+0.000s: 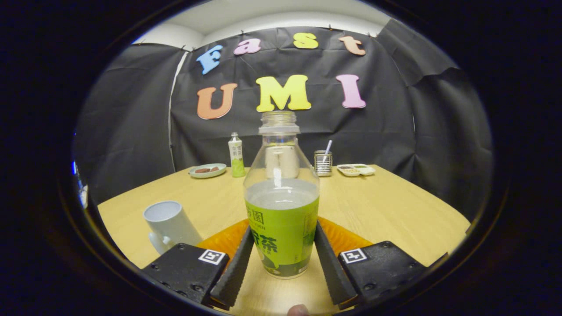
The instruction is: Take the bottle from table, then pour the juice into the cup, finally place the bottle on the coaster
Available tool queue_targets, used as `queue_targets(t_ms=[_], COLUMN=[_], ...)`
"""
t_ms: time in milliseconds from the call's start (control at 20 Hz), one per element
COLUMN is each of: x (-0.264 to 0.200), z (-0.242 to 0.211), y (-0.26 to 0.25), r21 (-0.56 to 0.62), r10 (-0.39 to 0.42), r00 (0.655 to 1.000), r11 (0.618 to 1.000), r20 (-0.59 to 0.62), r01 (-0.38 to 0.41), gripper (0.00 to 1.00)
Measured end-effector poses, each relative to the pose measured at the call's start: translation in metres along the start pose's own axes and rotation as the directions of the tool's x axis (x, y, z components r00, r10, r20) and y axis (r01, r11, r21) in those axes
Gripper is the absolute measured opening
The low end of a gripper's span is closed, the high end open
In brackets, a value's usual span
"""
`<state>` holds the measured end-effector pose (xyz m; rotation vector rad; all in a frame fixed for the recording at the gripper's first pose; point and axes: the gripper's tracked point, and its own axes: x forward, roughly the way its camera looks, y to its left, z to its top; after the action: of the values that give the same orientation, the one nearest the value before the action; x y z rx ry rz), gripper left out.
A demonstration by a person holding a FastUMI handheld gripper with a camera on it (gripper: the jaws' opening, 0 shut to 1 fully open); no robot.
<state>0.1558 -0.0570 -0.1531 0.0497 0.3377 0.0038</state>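
Note:
An uncapped clear bottle (281, 210) with a green label, about half full of pale liquid, stands upright between my fingers. My gripper (283, 228) is shut on the bottle, with both fingers pressed against the label's sides. An orange coaster (347, 239) lies flat on the table just beyond the fingers, behind the bottle's lower part. I cannot tell whether the bottle's base rests on the wood or hangs just above it. A white cup (169, 224) with a handle stands on the table to the left of the left finger.
The wooden table (395, 206) carries a row of things at its far edge: a green plate (207, 170), a small capped bottle (237, 156), a metal tin with a straw (323, 163) and a white tray (355, 169). A person's fingertip (298, 310) shows behind the gripper.

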Motion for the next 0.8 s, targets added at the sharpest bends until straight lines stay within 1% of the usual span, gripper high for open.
queue_targets(t_ms=[150, 300, 500, 550, 600, 700, 800], x=[-0.009, -0.017, -0.017, -0.016, -0.015, -0.015, -0.012], z=[0.011, 0.029, 0.039, 0.042, 0.044, 0.048, 0.052], y=[0.012, 0.022, 0.033, 0.034, 0.033, 0.033, 0.035], r21=[-0.078, -0.171, -0.325, -0.372, -0.432, -0.543, -0.616], r10=[0.02, 0.024, 0.012, 0.0, -0.022, -0.057, -0.074], r00=[1.0, 0.999, 1.0, 0.999, 0.999, 0.998, 0.997], r11=[0.997, 0.985, 0.946, 0.928, 0.902, 0.839, 0.786], r20=[-0.003, 0.022, -0.025, -0.032, -0.038, -0.028, -0.011], r01=[-0.02, -0.02, -0.019, -0.012, 0.003, 0.033, 0.051], gripper=[0.78, 0.76, 0.74, 0.74, 0.74, 0.73, 0.73])
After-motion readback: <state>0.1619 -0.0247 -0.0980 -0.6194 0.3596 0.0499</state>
